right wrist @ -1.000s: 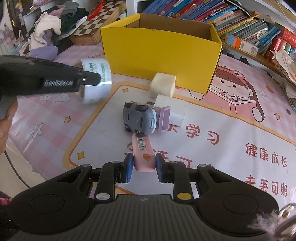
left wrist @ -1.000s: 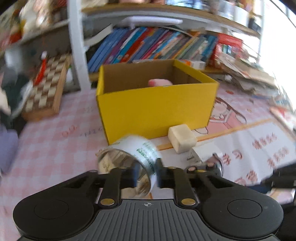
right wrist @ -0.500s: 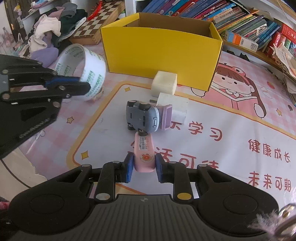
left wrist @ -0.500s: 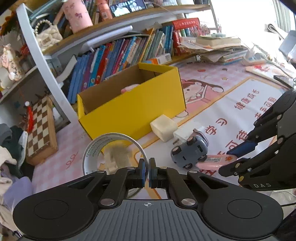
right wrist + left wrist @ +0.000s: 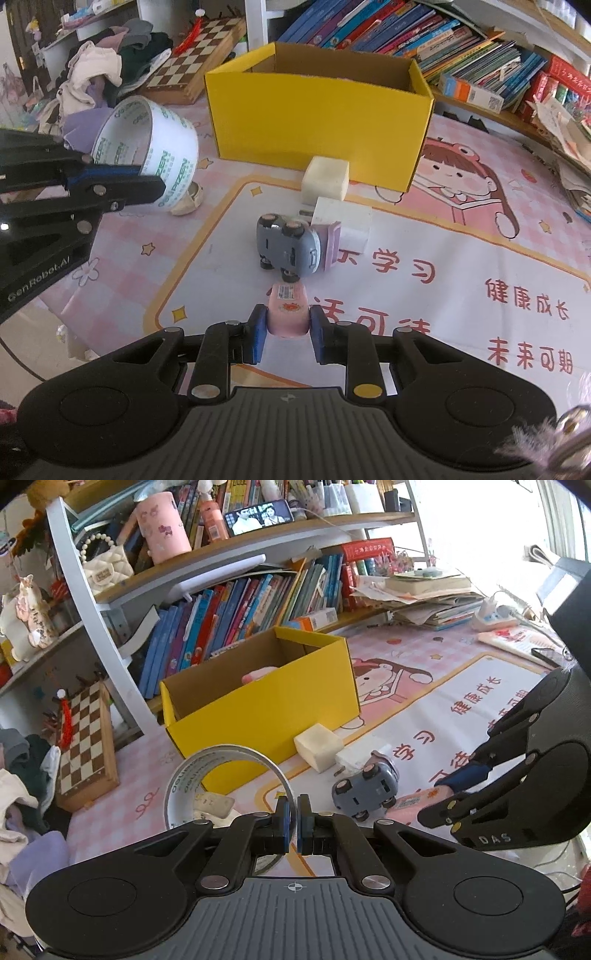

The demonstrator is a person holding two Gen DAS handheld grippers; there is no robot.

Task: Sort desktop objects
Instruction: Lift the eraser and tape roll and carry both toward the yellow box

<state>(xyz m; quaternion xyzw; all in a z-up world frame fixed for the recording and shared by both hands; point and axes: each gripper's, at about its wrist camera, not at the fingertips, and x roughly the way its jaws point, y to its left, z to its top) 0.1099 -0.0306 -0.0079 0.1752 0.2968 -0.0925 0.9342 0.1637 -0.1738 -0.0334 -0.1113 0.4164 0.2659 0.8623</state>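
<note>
My left gripper is shut on the wall of a roll of clear tape and holds it up, left of the yellow box. The tape roll also shows in the right wrist view. My right gripper has its jaws around a pink eraser-like block that lies on the mat; whether the pads touch it I cannot tell. A grey toy car lies on its side just beyond. A cream cube and a white charger sit by the box. A pink thing lies inside the box.
A chessboard and a heap of clothes lie at the left. Shelves of books stand behind the box. A small cream object lies on the mat under the tape. Stacked papers lie at the far right.
My left gripper has lifted the tape roll and drawn back and left, away from the box, turning the roll so its hollow faces me. The right gripper stays at the pink block.
</note>
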